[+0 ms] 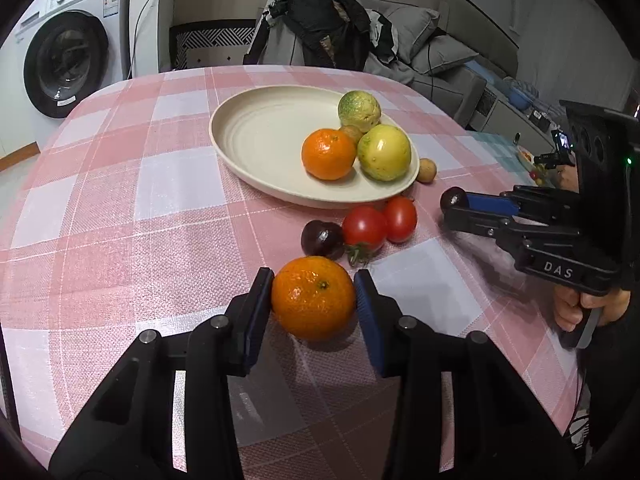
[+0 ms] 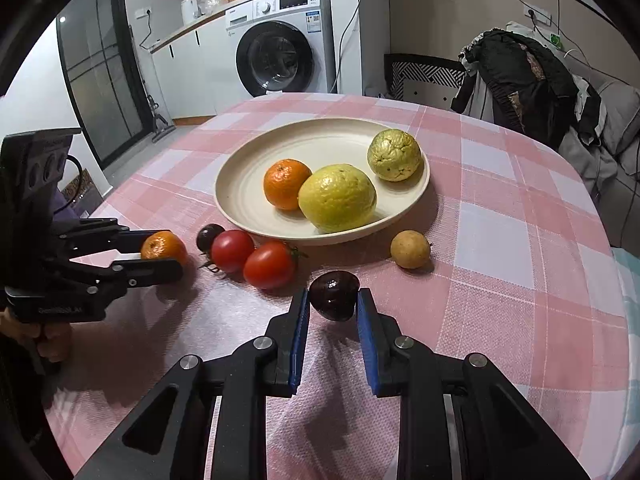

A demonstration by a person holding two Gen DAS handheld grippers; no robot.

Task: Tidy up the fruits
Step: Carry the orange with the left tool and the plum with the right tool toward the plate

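Gripping from both sides, your left claw [image 1: 314,298] has its blue pads against an orange [image 1: 314,297] at the lower centre of the left wrist view, closed down to the width of the fruit, which sits low over the pink checked tablecloth [image 1: 120,208]. In the right wrist view the same orange [image 2: 164,246] shows at the left edge, pinched between the left claw's fingers.

Your right claw [image 2: 333,306] sits at the lower centre of its own view with a dark plum [image 2: 334,295] held between its tips; the pads meet the plum's sides, so the claw is closed only as far as the fruit allows. From the left wrist view this plum [image 1: 453,199] shows at the right of the frame, at the end of the right claw [image 1: 454,206].

A cream plate [image 2: 248,184] fills the middle of the frame. On it lie a second orange [image 2: 286,184], a large yellow-green fruit [image 2: 337,197] touching that orange, and a rougher greenish fruit [image 2: 395,155] toward the plate's right rim.

Below the plate, on the cloth, two red tomatoes [image 2: 250,258] lie touching each other, with another dark plum [image 2: 209,236] just left of them. A small tan round fruit [image 2: 410,249] lies on the cloth by the plate's lower right edge.

A washing machine [image 2: 280,40] stands at the top centre of the frame.
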